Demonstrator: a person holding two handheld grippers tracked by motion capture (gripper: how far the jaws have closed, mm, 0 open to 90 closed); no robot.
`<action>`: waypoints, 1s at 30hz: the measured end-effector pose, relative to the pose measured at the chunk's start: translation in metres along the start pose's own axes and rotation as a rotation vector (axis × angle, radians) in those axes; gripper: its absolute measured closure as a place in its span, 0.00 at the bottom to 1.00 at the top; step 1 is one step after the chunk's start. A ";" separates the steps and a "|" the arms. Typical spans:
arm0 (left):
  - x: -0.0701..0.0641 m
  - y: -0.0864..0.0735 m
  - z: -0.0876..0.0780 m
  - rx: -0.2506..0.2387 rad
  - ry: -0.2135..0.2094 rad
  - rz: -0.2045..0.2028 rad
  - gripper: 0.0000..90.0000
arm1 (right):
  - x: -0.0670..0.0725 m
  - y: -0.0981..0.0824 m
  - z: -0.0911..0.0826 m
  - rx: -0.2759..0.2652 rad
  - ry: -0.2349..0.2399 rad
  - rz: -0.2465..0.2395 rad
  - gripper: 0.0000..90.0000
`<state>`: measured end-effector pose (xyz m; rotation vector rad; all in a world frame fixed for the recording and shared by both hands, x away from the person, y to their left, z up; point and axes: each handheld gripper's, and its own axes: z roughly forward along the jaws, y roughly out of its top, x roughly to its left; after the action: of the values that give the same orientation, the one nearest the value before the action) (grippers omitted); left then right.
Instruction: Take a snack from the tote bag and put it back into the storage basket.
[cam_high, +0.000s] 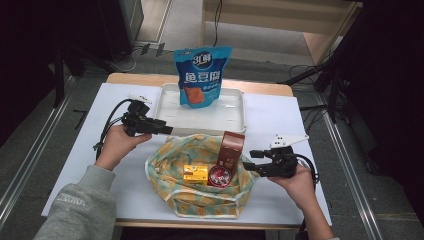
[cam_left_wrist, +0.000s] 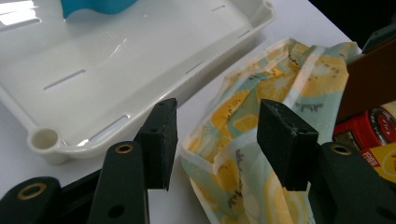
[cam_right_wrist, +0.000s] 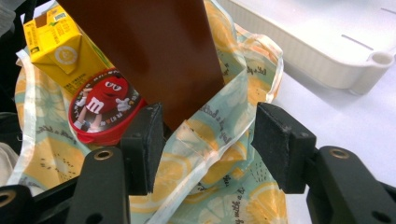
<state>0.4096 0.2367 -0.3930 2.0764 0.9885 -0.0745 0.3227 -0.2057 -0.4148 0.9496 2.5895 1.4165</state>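
High view: the left gripper (cam_high: 167, 130) sits at the upper left rim of the cloth bag (cam_high: 200, 200), just in front of the near edge of the white tray (cam_high: 235, 117). The right gripper (cam_high: 248, 161) sits at the bag's right rim, its jaws pointing toward the brown box (cam_high: 232, 148) that stands upright inside the bag. Beside that box, farther from the right gripper, lie a red round tin (cam_high: 218, 176) and a yellow carton (cam_high: 195, 173). A blue snack pouch (cam_high: 202, 75) stands in the tray, beyond both grippers.

Left gripper view: the jaws stand spread. A fold of the bag's rim (cam_left_wrist: 224, 140) lies between them, and neither pad presses on it. The tray (cam_left_wrist: 44, 140) lies just beyond the left-hand jaw.

Right gripper view: the jaws stand spread. The bag's rim (cam_right_wrist: 219, 140) and the lower corner of the brown box (cam_right_wrist: 154, 51) lie between them; the pads do not clamp either. The red tin (cam_right_wrist: 100, 109) touches the box, just beyond the left-hand jaw.
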 end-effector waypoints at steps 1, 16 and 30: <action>-0.001 -0.002 -0.001 -0.005 0.000 0.001 0.54 | 0.001 0.001 -0.001 0.004 -0.001 -0.001 0.49; -0.006 -0.016 -0.006 -0.009 -0.010 0.014 0.52 | 0.018 0.014 -0.007 0.026 0.000 -0.046 0.43; -0.008 -0.022 -0.005 -0.002 -0.021 0.025 0.50 | 0.029 0.031 -0.006 0.032 0.016 -0.083 0.28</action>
<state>0.3886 0.2428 -0.4012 2.0813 0.9495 -0.0828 0.3123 -0.1826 -0.3806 0.8277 2.6377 1.3724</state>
